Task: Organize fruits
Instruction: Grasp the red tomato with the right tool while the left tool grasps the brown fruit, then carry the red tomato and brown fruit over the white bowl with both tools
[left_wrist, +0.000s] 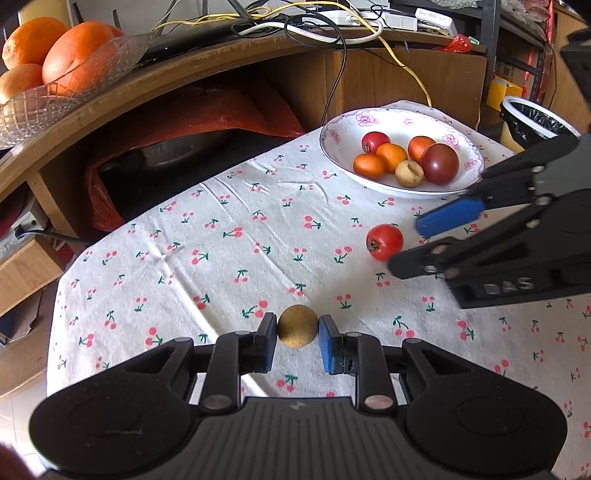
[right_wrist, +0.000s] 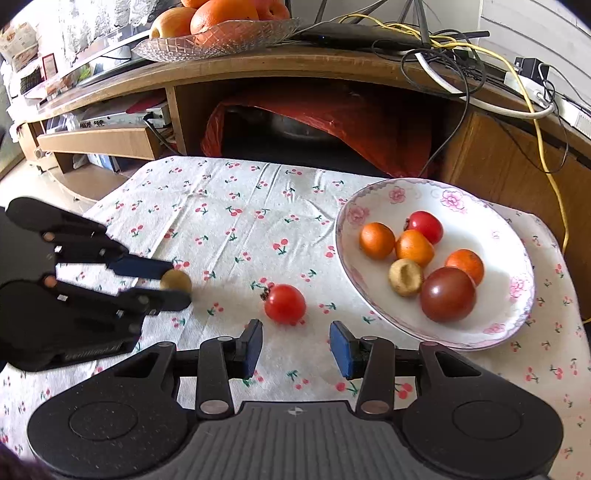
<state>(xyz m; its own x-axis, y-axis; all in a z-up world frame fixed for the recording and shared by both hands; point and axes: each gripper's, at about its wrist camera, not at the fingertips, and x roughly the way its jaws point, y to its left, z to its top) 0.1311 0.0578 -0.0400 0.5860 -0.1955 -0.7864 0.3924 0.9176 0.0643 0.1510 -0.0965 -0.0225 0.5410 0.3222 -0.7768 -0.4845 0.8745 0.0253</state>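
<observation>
My left gripper (left_wrist: 297, 334) is shut on a small round tan fruit (left_wrist: 297, 326), low over the cherry-print cloth; it also shows in the right wrist view (right_wrist: 176, 281). A red tomato-like fruit (right_wrist: 284, 304) lies on the cloth just ahead of my right gripper (right_wrist: 295, 347), which is open and empty. It shows in the left wrist view too (left_wrist: 384, 242), beside the right gripper (left_wrist: 413, 243). A white flowered bowl (right_wrist: 373, 206) holds several small fruits: orange ones, a red one, a tan one and a dark red one.
The small table's cloth (left_wrist: 184, 258) ends at edges on the left and far side. Behind stands a wooden desk (right_wrist: 295, 62) with cables, a glass dish of oranges (left_wrist: 59, 88) and a red bag underneath. A bin (left_wrist: 532, 122) stands at the right.
</observation>
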